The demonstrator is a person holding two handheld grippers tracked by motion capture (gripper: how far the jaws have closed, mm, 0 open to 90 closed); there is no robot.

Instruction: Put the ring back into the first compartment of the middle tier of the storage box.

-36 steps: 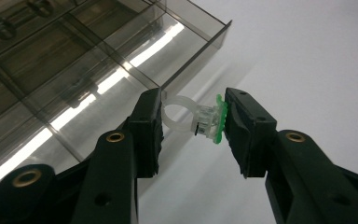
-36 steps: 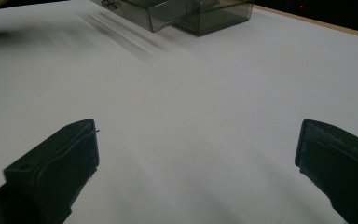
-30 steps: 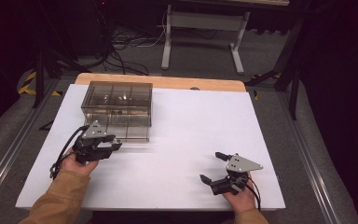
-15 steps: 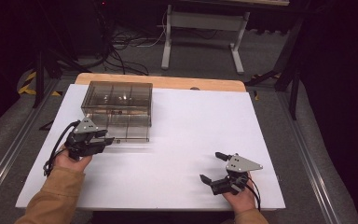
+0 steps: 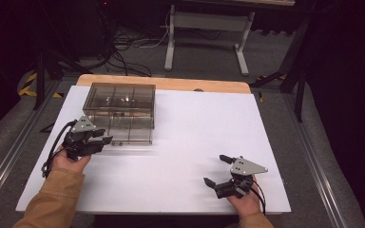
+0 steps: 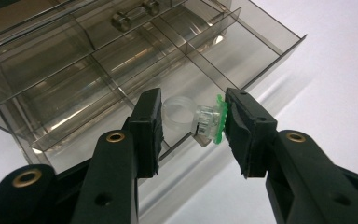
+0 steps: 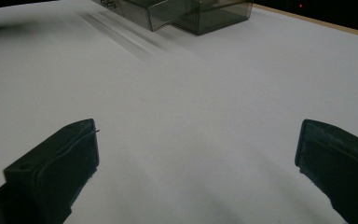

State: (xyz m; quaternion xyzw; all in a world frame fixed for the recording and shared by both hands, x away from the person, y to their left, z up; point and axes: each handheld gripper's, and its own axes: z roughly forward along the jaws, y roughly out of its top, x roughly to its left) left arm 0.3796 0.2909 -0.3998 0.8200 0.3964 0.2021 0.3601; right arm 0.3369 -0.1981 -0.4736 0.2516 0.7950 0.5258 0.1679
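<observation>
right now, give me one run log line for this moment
left gripper: jaws round clear handle of pulled-out drawer, contact unclear | right gripper: open, empty, on white table | smoky organizer box: rear left

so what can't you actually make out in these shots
- Left gripper view: whether the clear handle of the drawer is pinched or only between the left gripper pads; the green-edged piece hides the contact.
- High view: that handle is too small, behind the gripper.
- Right gripper view: the organizer box is cut off by the top edge.
</observation>
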